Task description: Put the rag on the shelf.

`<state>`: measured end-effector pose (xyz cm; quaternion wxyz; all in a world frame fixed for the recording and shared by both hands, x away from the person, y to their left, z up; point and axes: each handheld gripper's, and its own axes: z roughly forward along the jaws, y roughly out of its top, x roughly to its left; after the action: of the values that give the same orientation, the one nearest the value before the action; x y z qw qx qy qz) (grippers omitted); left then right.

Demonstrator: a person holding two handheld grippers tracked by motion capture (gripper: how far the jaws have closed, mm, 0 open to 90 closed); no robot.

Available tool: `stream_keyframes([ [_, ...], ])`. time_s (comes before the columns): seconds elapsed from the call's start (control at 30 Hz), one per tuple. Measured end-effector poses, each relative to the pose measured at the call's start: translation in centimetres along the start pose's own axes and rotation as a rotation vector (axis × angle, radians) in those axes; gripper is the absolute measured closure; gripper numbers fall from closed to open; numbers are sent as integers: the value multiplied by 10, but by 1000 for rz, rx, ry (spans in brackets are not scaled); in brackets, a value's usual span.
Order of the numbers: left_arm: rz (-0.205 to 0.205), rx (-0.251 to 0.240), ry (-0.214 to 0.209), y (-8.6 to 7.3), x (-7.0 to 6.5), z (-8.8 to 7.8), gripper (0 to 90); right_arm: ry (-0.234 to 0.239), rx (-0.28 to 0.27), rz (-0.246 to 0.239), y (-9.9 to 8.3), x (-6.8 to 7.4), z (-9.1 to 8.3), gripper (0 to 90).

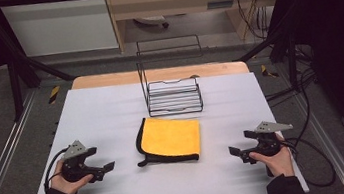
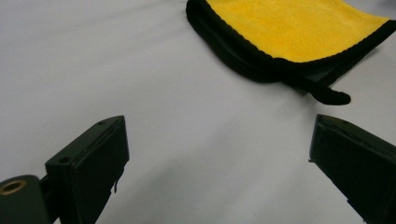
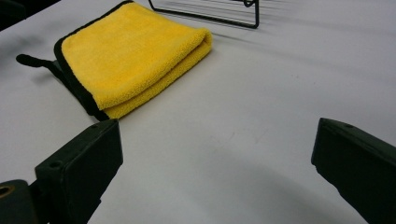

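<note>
Both jaws spread and empty, the left gripper [image 1: 109, 167] and right gripper [image 1: 232, 151] flank the folded yellow cloth [image 1: 171, 137] between them, so reaching inward looks next.

the folded towel [image 3: 135, 60], just ahead of the right gripper [image 1: 246, 152], is soft cloth with a fuzzy yellow pile and a dark matt border. beyond it, farther from both grippers, the rack [image 1: 173, 97] is thin black metal wire, while the table cover [image 1: 107, 115] under the left gripper [image 1: 100, 170] looks smooth, pale and matt. both grippers' bodies look like matt black plastic, each topped by a dull grey plate.
</note>
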<state>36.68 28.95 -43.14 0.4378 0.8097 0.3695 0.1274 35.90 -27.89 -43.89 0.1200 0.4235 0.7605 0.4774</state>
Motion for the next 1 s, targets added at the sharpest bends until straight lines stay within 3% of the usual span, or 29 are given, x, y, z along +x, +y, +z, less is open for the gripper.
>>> stream_keyframes([
  [0.3,-2,2,-3,3,-3,2,46,-5,7,3,1,1,-1,25],
  [0.6,-5,8,-20,10,-14,9,66,-14,18,-20,4,8,3,26],
  [1.0,-22,34,-57,31,-40,31,215,-13,49,-55,10,22,14,50],
])
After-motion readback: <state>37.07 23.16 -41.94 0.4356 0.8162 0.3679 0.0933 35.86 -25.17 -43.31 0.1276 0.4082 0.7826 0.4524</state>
